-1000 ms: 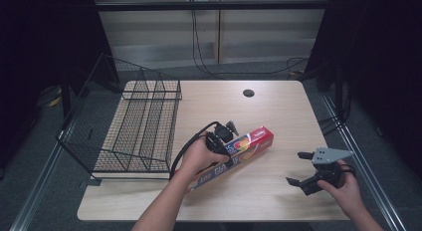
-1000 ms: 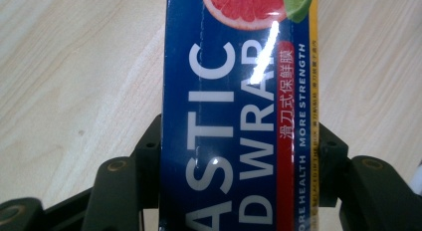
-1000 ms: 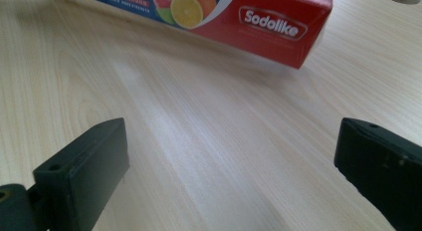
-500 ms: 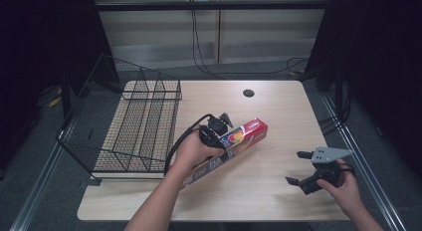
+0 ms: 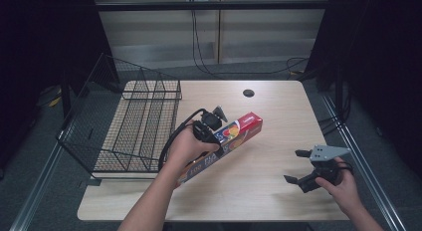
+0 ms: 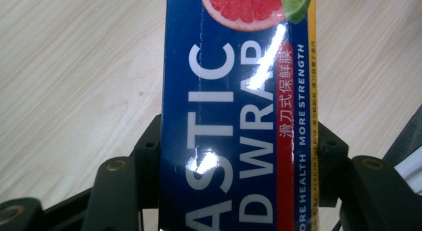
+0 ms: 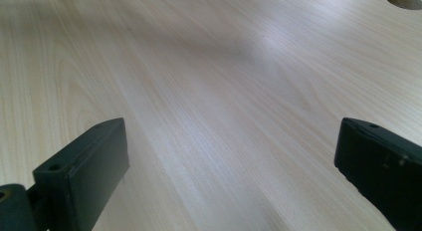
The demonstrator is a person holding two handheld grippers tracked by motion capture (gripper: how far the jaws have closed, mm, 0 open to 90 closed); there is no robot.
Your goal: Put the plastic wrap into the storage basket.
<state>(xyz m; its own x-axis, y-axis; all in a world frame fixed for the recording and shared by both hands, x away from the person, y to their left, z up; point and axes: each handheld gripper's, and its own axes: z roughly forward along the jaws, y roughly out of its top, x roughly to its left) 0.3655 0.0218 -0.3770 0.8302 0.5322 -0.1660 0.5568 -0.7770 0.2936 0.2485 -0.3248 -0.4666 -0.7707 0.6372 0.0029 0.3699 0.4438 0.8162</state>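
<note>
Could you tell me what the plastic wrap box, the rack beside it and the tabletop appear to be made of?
The plastic wrap box looks like glossy printed cardboard: sharp flat edges and bright glare streaks across the lettering. The rack appears to be thin metal wire, dark-coated, woven into open mesh. The table shows pale wood grain with a soft sheen, so it is probably laminate or veneer, though that is uncertain.

1. Left gripper (image 5: 215, 125): black body, thick black cable looping off it.
2. Right gripper (image 5: 298, 167): black, grey three-cornered plate on top.
3. Black jaws carry brass-coloured screws.
4. Forearms bare, no sleeves.
</note>
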